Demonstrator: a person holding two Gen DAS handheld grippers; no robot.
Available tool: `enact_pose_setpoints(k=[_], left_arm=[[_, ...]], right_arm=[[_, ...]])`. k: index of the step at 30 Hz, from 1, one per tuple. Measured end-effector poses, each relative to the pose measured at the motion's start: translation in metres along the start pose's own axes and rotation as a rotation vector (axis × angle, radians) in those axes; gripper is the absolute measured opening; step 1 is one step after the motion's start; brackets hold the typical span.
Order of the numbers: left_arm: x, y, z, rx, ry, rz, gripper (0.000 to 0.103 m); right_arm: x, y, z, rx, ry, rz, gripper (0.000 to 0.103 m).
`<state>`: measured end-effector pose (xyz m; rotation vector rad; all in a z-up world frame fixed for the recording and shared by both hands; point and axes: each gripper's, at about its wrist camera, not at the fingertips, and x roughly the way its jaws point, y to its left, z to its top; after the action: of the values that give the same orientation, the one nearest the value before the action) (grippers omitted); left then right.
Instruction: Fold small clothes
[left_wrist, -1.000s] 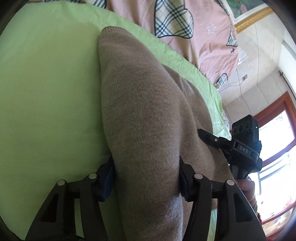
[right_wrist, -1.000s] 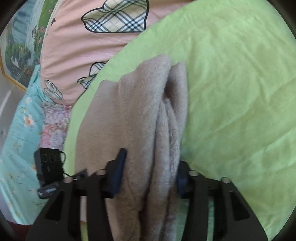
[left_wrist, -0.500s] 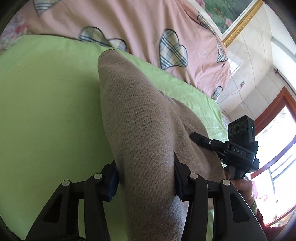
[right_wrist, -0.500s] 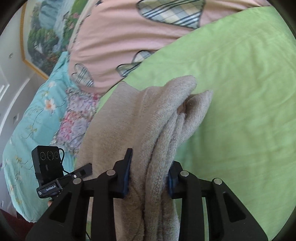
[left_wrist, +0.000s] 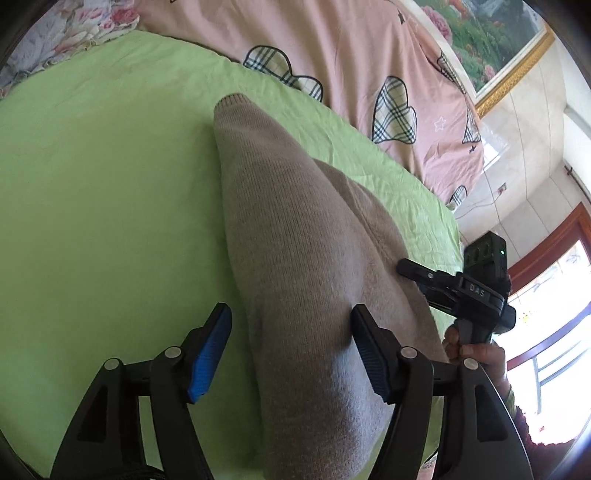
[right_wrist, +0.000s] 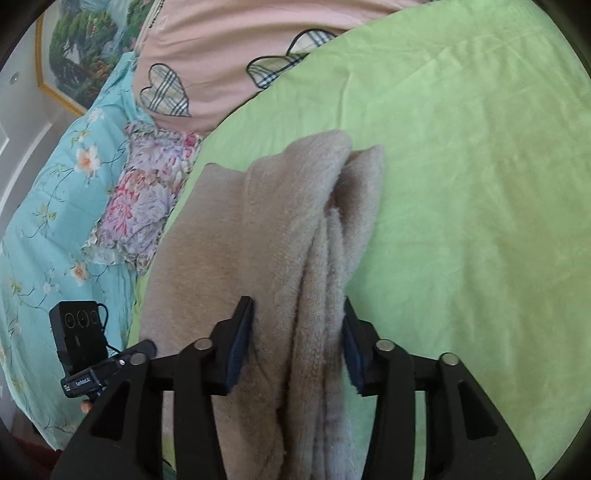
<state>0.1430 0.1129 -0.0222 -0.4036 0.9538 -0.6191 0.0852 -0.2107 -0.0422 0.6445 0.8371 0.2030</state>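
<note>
Beige knit garment (left_wrist: 295, 258) runs toward 12 o'clock between both jaws: left gripper (left_wrist: 291, 347) parted, right gripper (right_wrist: 297, 339) pinching it.

From my left claw's camera I read "DAS" in pale letters on the black body of my right claw (left_wrist: 476, 291). From the right claw's camera, my left claw (right_wrist: 88, 373) carries a small white label on its black body, but the print is too small and blurred for me to read.
</note>
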Motion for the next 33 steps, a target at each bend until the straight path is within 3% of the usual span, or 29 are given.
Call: enact_pose_setpoints(k=[5,8,11,12,13,14,15,17,18,20,23,25,26,27,33], left_arm=[[0.000,0.014,0.035,-0.068,-0.022,0.011,0.073],[0.019,0.021,0.061,-0.114,-0.009,0.051,0.073],[0.044,0.032,0.083,-0.174,0.030,0.013,0.073],[0.052,0.034,0.089,-0.176,0.044,0.020,0.073],[0.059,0.034,0.096,-0.164,0.050,0.045,0.067],[0.065,0.029,0.103,-0.118,0.044,0.080,0.046],[0.070,0.024,0.106,-0.074,0.042,0.108,0.033],[0.078,0.015,0.111,0.009,0.034,0.211,0.022],[0.081,0.013,0.111,0.034,0.034,0.239,0.021],[0.082,0.008,0.107,0.068,0.036,0.284,0.022],[0.059,-0.004,0.094,0.092,0.000,0.292,0.024],[0.035,-0.012,0.080,0.113,-0.032,0.289,0.036],[0.017,-0.016,0.066,0.115,-0.042,0.268,0.046],[0.005,-0.019,0.056,0.115,-0.049,0.249,0.048],[-0.055,-0.033,-0.040,0.172,-0.053,0.185,0.048]], right_arm=[[-0.021,0.009,0.021,-0.017,-0.101,-0.031,0.056],[0.000,0.009,0.039,-0.003,-0.045,-0.032,0.055],[0.024,0.006,0.047,0.024,0.003,-0.031,0.035],[0.030,0.007,0.049,0.018,0.009,-0.032,0.021],[0.031,0.011,0.050,0.000,0.006,-0.040,0.019],[0.029,0.018,0.054,-0.038,-0.008,-0.050,0.017],[0.023,0.024,0.057,-0.066,-0.031,-0.044,0.015],[0.017,0.033,0.059,-0.106,-0.063,-0.063,0.015],[0.019,0.034,0.061,-0.127,-0.060,-0.100,0.015],[0.032,0.024,0.061,-0.115,-0.023,-0.140,0.015],[0.038,0.006,0.055,-0.040,0.009,-0.111,0.019],[0.024,0.001,0.051,0.001,-0.011,-0.098,0.024],[0.016,0.001,0.048,0.009,-0.023,-0.090,0.024],[0.005,0.002,0.043,0.008,-0.043,-0.084,0.024],[-0.052,0.013,-0.004,0.012,-0.112,-0.037,0.029]])
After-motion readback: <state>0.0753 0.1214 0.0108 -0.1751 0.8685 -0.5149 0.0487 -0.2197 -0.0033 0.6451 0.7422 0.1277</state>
